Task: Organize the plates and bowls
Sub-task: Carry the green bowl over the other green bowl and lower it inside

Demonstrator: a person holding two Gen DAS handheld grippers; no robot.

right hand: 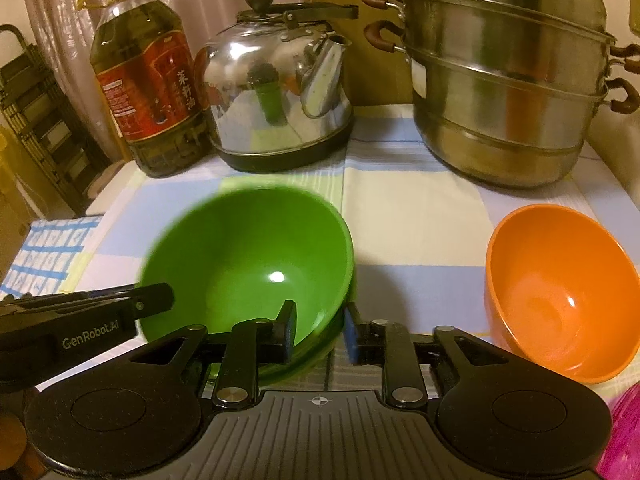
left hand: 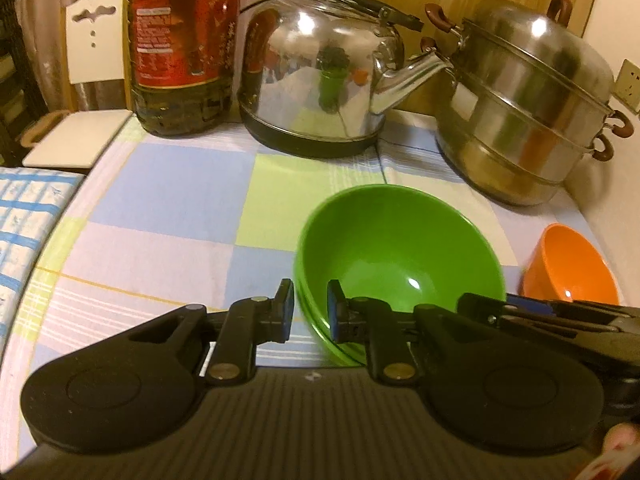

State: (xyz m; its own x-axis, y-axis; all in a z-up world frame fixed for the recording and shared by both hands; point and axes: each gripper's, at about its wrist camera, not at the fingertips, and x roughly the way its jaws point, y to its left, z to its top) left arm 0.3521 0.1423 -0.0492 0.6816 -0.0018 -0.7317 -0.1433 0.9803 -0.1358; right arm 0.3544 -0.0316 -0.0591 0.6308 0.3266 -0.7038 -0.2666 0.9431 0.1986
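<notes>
While both tools sit on the one stack, the weak point is an uneven hold. Left gripper [left hand: 311, 314]: nearly shut, pads pinching the left rim of the green bowl [left hand: 400, 240], one finger outside the wall and one inside. Right gripper [right hand: 320, 332]: partly open, straddling the right rim of the same bowl, pads not clearly pressing, so it has hold of nothing. Green bowl sits nested in a second green bowl [right hand: 316, 354], the pair on the checked tablecloth [left hand: 160, 240] directly in front of the kettle [right hand: 276, 92]. Its edges are blurred in both views, so it looks unsettled. Risk one: with only the left side pinched, a lift would tip the bowl toward its right and it could slip from the pads. Risk two: the lower bowl may cling and ride up, then drop back onto the cloth. Risk three: a slack right jaw dragged sideways would shove the stack instead of freeing it. Orange bowl [right hand: 556, 288]: upright, empty, in front of the kettle and well to its right, apart from the stack; a swing that way could knock it. Farther back, oil bottle [right hand: 148, 80] just left of the kettle, steamer pot [right hand: 504, 92] just right of it, spout close to the pot; a high carry toward the back could clip any of them.
</notes>
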